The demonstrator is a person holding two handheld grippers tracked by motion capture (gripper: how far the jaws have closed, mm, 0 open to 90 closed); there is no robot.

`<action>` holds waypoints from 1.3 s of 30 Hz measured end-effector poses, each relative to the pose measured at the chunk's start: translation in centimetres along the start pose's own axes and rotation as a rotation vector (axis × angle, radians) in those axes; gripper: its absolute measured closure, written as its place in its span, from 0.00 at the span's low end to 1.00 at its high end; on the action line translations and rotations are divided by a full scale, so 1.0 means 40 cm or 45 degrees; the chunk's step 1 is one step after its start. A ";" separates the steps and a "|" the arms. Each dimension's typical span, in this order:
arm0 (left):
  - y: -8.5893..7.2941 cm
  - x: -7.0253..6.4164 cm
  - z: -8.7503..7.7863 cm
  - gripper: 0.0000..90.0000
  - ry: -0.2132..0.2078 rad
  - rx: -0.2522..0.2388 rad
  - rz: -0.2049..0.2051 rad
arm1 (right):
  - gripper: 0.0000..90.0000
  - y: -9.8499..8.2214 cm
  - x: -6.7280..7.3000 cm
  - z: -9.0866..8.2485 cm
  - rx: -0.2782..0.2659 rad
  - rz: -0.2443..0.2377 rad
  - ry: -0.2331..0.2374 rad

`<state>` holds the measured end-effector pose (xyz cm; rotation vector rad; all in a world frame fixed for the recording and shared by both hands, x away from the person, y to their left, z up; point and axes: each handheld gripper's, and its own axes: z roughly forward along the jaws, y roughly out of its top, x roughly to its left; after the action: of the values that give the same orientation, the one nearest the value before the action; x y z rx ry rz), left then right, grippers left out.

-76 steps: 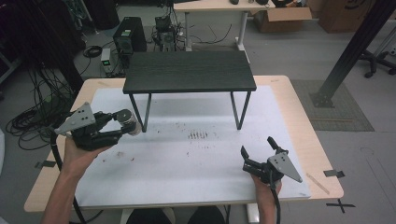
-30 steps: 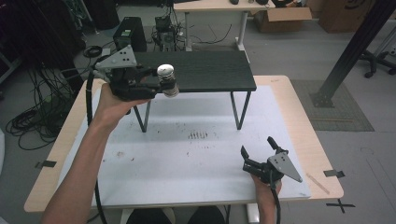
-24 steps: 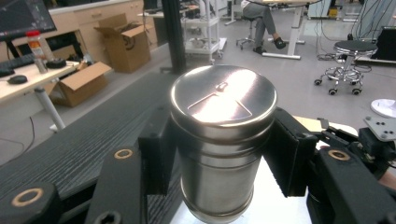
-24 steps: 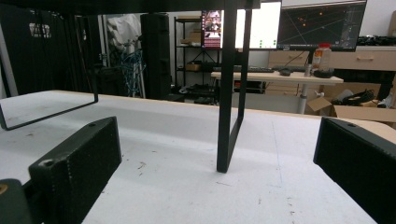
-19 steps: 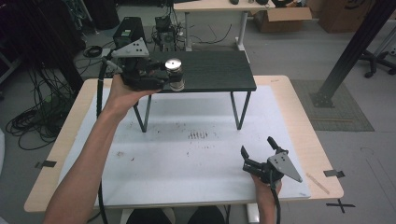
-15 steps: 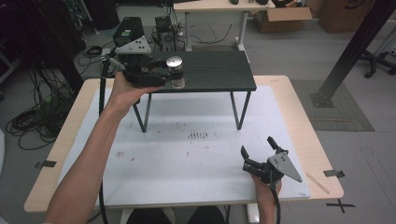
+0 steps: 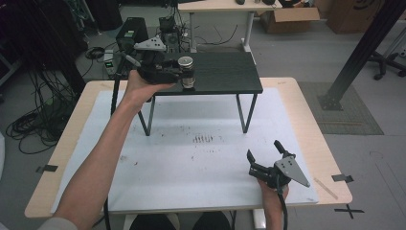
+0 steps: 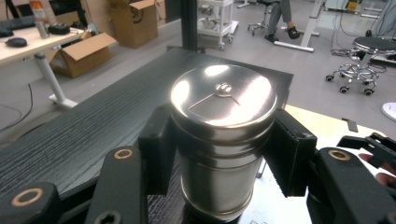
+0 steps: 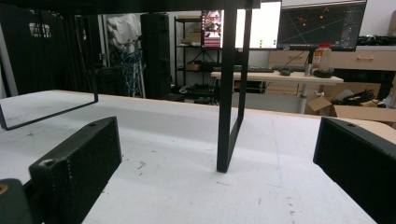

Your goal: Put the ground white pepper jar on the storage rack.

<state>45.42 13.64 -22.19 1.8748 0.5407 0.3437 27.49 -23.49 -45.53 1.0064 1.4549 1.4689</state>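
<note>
High view: tin (image 7: 185,71) in hand-held gripper (image 7: 179,74).

Your shaker (image 8: 223,140) is glossy polished metal; the shelf (image 8: 93,126) under it looks like matt black wood grain, perhaps laminate.

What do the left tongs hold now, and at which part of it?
The left tongs hold a metal shaker jar, gripped on its two sides just under the lid, above the black shelf.
</note>
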 end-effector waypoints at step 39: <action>-0.018 0.019 0.029 0.54 0.023 0.010 -0.018 | 0.01 0.000 0.000 0.000 -0.001 0.002 0.000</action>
<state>46.50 13.32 -23.31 1.8760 0.5679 0.3503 27.49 -23.47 -45.52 1.0074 1.4540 1.4701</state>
